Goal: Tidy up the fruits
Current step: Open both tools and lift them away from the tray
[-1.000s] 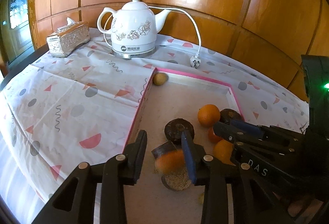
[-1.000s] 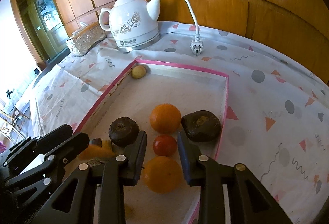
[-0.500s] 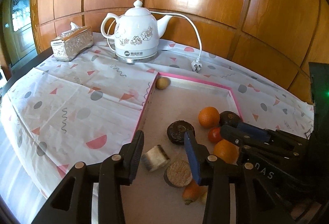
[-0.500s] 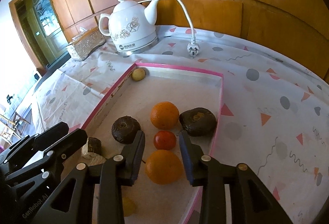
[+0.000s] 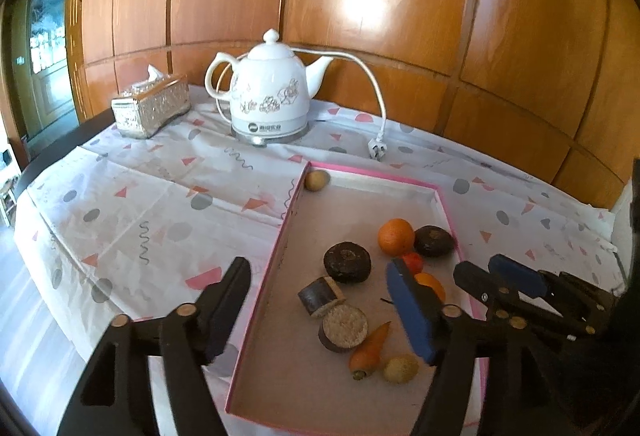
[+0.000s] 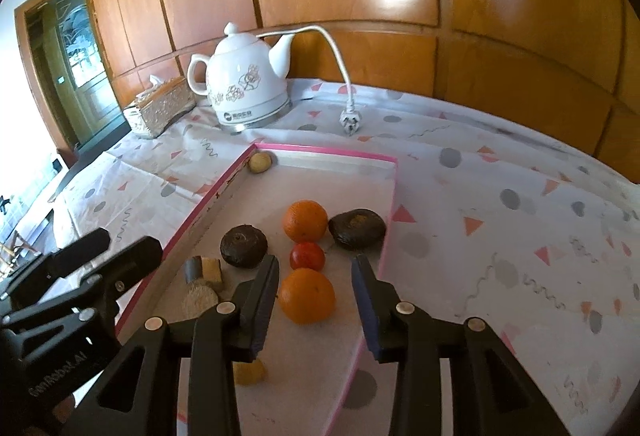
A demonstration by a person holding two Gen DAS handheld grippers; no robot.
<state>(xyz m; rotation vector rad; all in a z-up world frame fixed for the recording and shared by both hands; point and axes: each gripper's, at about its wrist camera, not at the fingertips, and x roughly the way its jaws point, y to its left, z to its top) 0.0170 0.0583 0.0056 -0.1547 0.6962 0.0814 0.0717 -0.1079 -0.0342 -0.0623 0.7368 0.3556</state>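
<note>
In the pink-rimmed tray [image 6: 385,238] on the counter [image 6: 500,204] the fruits sit gathered, two oranges [image 6: 306,295] and a small red fruit [image 6: 306,256] in a line, apparently so they stay sorted by kind. I hold my right gripper [image 6: 314,310] low, fingers spread and empty, straddling the near orange. My left gripper [image 5: 320,306] hovers higher, released, above the carrot [image 5: 370,350].

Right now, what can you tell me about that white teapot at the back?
The white kettle looks like glossy ceramic with a printed flower pattern, a knobbed lid, a loop handle and a curved spout. It stands upright on a round metal base on the patterned tablecloth, near the wooden wall. Its white cord lies unplugged beside it.
</note>
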